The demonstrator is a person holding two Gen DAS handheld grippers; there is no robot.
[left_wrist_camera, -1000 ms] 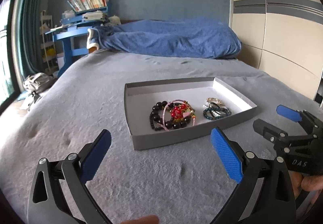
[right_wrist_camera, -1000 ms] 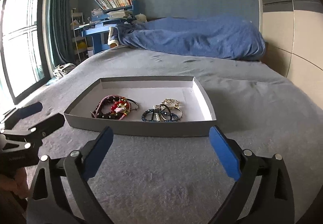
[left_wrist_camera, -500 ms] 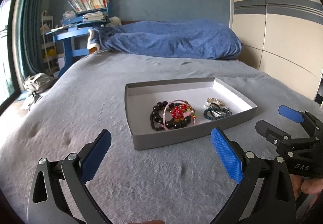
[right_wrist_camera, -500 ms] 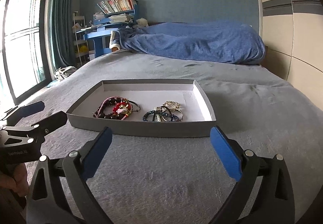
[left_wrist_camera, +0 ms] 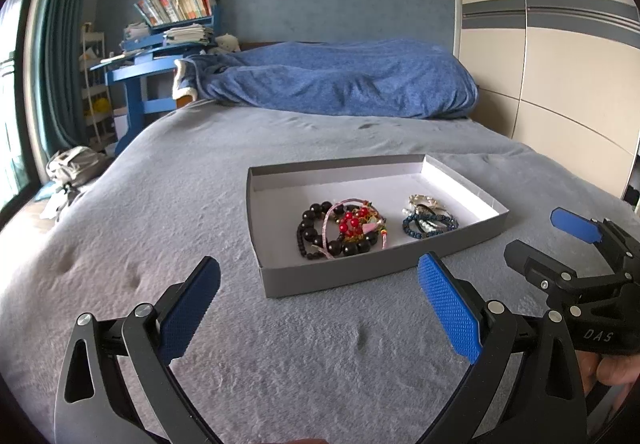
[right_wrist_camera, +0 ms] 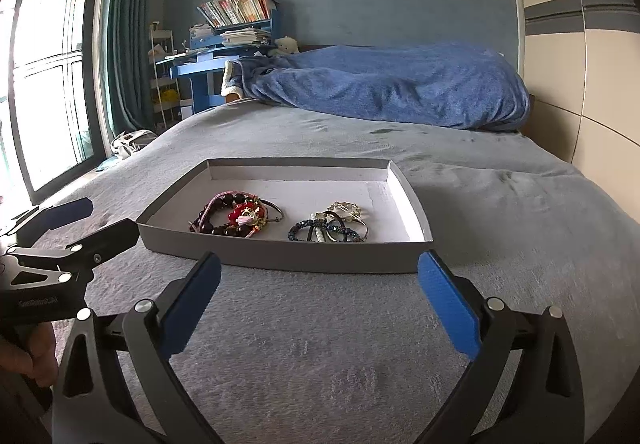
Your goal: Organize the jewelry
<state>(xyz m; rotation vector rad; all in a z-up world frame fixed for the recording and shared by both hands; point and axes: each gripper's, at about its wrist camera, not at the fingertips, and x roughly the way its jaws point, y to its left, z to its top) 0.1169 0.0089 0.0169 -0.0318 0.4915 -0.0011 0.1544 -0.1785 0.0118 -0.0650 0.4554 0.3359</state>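
Both claws stand released and hold nothing: the left claw [left_wrist_camera: 318, 308] and the right claw [right_wrist_camera: 319, 304] hover low over the bed [left_wrist_camera: 168, 204], short of the grey tray [right_wrist_camera: 280, 260]. All the jewelry in view lies in that tray, in two clusters: dark and red bead bracelets [left_wrist_camera: 340, 230] to the left, blue-beaded and pearly bracelets [right_wrist_camera: 330, 226] just beside them. Such a grouping fits sorting finished or still ahead. Each claw points at the tray, hand-held from below.
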